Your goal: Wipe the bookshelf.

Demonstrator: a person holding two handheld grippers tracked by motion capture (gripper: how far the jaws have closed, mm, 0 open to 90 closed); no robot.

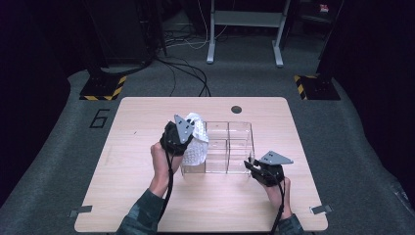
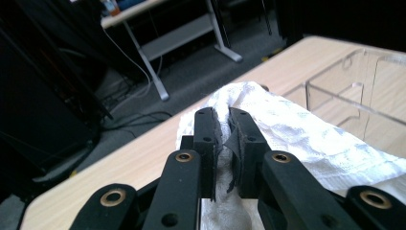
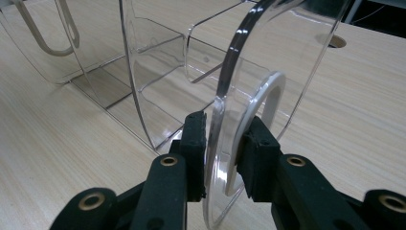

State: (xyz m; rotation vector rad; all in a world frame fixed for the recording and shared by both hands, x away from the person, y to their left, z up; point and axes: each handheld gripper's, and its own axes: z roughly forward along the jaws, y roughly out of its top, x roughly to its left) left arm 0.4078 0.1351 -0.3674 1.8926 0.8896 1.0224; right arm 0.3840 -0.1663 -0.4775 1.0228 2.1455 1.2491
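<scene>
A clear plastic organizer box [image 1: 229, 124] with several compartments stands in the middle of the wooden table [image 1: 137, 196]. At the box's left end, my left gripper [image 1: 190, 139] is shut on a white textured cloth [image 1: 197, 147] and holds it up against that end. In the left gripper view the cloth [image 2: 297, 132] is pinched between the jaws of my left gripper [image 2: 224, 120], with the box [image 2: 368, 91] to the right. My right gripper [image 1: 250, 164] is at the box's near right corner. Its jaws [image 3: 225, 129] are shut on the box's end wall [image 3: 273, 52], beside a U-shaped handle cutout.
A round dark hole [image 1: 236, 109] sits near the table's far edge. Beyond the table are a grey floor, loose cables [image 1: 188, 73], a white desk frame [image 1: 244, 29] and yellow-black striped stand bases [image 1: 103, 88].
</scene>
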